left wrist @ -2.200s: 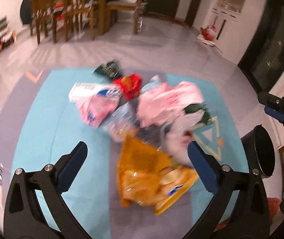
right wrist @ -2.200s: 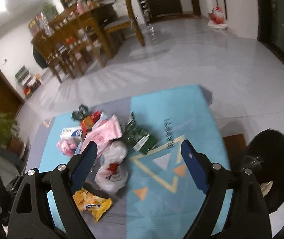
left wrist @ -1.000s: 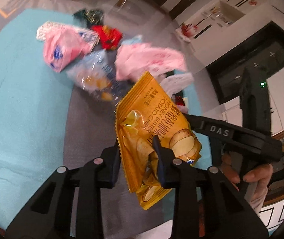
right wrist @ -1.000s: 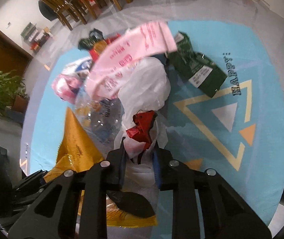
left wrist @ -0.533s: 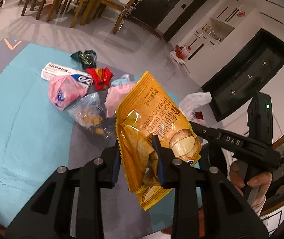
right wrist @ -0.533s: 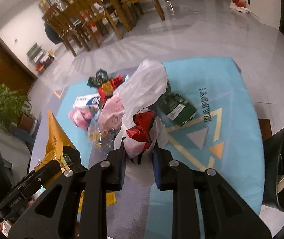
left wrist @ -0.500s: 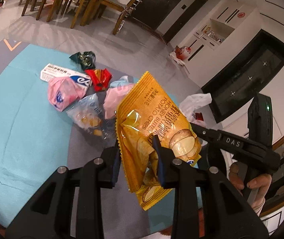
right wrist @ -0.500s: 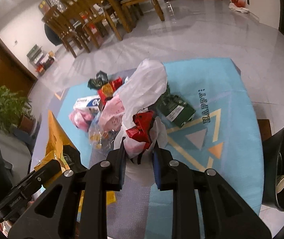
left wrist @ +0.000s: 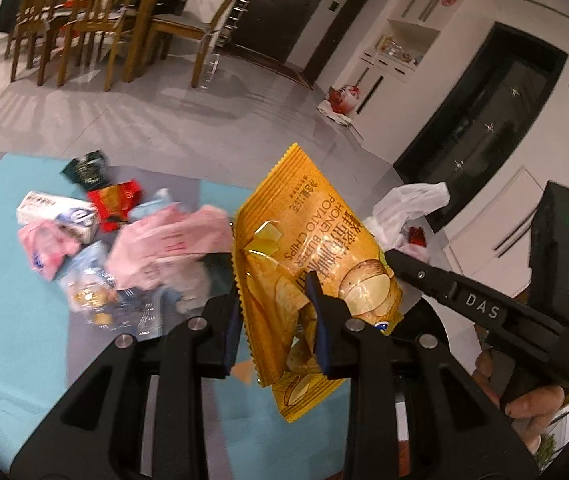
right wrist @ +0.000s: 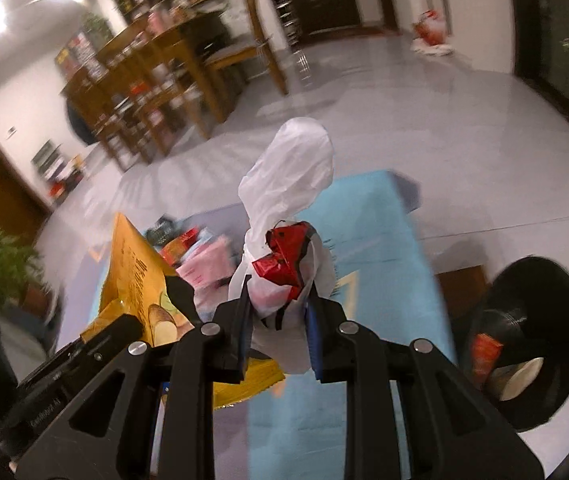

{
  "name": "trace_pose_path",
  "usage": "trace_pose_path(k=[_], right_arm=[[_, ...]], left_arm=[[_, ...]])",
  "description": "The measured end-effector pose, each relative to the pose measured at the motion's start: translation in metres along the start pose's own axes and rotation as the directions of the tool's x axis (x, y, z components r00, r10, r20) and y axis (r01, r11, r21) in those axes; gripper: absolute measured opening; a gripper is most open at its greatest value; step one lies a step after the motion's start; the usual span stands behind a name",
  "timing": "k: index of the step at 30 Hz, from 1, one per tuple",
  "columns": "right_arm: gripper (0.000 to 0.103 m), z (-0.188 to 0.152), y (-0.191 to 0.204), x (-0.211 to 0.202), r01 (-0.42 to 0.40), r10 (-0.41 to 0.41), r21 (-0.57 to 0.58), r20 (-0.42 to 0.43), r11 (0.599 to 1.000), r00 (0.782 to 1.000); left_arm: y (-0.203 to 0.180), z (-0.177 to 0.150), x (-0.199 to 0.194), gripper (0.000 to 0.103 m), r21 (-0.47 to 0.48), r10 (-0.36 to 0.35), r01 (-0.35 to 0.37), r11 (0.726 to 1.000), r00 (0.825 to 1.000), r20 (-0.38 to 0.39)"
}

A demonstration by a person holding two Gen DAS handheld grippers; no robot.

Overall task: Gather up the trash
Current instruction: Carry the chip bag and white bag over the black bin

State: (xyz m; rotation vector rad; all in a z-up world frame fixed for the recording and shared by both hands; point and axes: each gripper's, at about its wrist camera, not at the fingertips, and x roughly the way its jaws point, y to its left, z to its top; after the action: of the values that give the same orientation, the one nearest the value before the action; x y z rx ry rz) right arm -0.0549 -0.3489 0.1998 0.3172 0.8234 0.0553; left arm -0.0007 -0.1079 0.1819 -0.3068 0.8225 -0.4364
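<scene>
My left tongs [left wrist: 274,316] are pinching the yellow chip bag [left wrist: 308,264] low on its crinkled side, and it stands up clear of the blue rug [left wrist: 8,312]. My right tongs [right wrist: 278,330] are clamped on a white plastic bag [right wrist: 288,196] with a red wrapper [right wrist: 284,260] knotted into it. The black bin [right wrist: 524,344] sits off to the right of the rug, mouth toward me. More trash lies on the rug: a pink bag [left wrist: 168,248], a white box [left wrist: 58,214], a dark wrapper [left wrist: 84,170].

My worry is the chip bag: the grip is narrow on slick foil, so a quick swing could let it slide out short of the bin. The loose white bag could also catch the bin's rim and drape outside.
</scene>
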Motion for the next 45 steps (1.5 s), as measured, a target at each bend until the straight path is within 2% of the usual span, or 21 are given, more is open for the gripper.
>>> trace_pose_path(k=[11, 19, 25, 30, 33, 35, 45], right_arm=[[0.024, 0.008, -0.061, -0.044, 0.054, -0.069, 0.120, 0.121, 0.991, 0.990], [0.024, 0.005, -0.103, -0.063, 0.087, -0.122, 0.211, 0.159, 0.974, 0.980], [0.024, -0.001, -0.143, -0.080, 0.130, -0.191, 0.307, 0.178, 0.943, 0.965], [0.024, -0.009, -0.173, -0.091, 0.195, -0.277, 0.385, 0.170, 0.902, 0.946], [0.024, -0.012, -0.186, -0.095, 0.254, -0.345, 0.424, 0.153, 0.869, 0.926], [0.024, -0.017, -0.195, -0.096, 0.275, -0.368, 0.445, 0.138, 0.852, 0.919], [0.024, -0.027, -0.229, -0.086, 0.381, -0.453, 0.498, 0.027, 0.779, 0.891]], left_arm=[[-0.067, -0.002, 0.044, 0.031, 0.079, -0.029, 0.032, 0.996, 0.999, -0.038], [-0.104, -0.009, 0.070, 0.031, 0.104, -0.081, 0.089, 0.991, 0.994, -0.079], [-0.133, -0.017, 0.092, 0.031, 0.136, -0.117, 0.133, 0.982, 0.986, -0.120], [-0.158, -0.025, 0.112, 0.031, 0.160, -0.145, 0.172, 0.972, 0.975, -0.167], [-0.174, -0.031, 0.127, 0.031, 0.175, -0.154, 0.191, 0.966, 0.967, -0.204], [-0.185, -0.036, 0.139, 0.031, 0.168, -0.166, 0.208, 0.964, 0.958, -0.235], [-0.227, -0.066, 0.181, 0.031, 0.244, -0.134, 0.216, 0.945, 0.941, -0.312]])
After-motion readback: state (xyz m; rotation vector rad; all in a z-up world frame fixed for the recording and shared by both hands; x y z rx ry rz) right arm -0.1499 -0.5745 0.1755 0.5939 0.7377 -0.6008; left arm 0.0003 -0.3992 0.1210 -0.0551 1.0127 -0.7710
